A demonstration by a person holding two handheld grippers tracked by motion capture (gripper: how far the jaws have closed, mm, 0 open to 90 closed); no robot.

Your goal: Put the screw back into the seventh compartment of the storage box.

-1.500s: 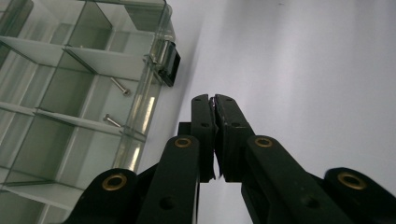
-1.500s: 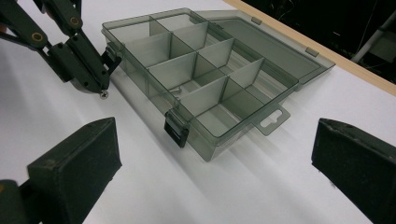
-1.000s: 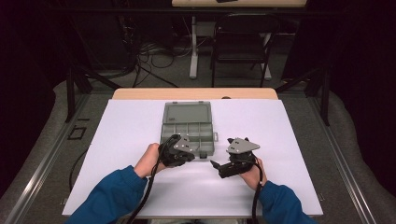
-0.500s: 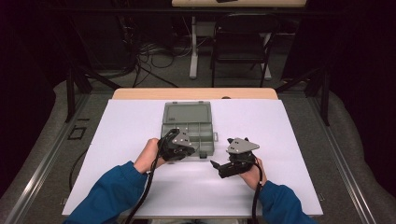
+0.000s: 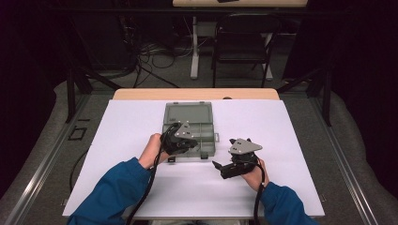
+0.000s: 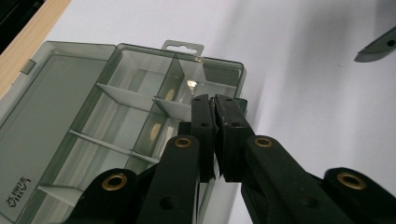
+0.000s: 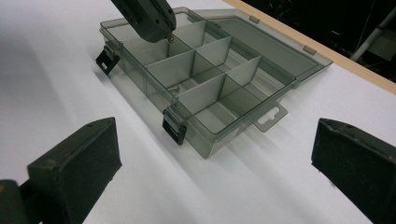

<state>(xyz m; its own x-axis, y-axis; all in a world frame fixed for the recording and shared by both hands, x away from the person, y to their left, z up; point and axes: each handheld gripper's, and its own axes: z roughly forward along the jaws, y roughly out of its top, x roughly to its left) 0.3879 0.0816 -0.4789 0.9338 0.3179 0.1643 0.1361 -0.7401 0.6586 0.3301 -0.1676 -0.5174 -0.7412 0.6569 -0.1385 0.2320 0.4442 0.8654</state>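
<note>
A grey see-through compartment box (image 5: 207, 134) lies open in the middle of the white table, its lid (image 5: 187, 114) folded flat toward the far side. My left gripper (image 5: 189, 142) hovers over the near-left compartments (image 6: 140, 116) with its jaws shut together (image 6: 214, 100). In the right gripper view a tiny shiny bit (image 7: 170, 38) shows under its tip (image 7: 149, 18); I cannot tell what it is. A small screw-like piece (image 7: 175, 87) lies in a middle compartment. My right gripper (image 5: 221, 168) rests low on the table to the right of the box (image 7: 210, 79), open wide (image 7: 215, 163), with nothing between its pads.
Two black latches (image 7: 173, 128) hang on the box's near wall. The table's wooden far edge (image 5: 197, 93) lies just past the lid. A chair (image 5: 241, 47) and cables stand on the floor beyond. White table top (image 5: 291, 131) stretches to either side of the box.
My left gripper has edged a little farther over the box, still shut. The right gripper has stayed where it was.
</note>
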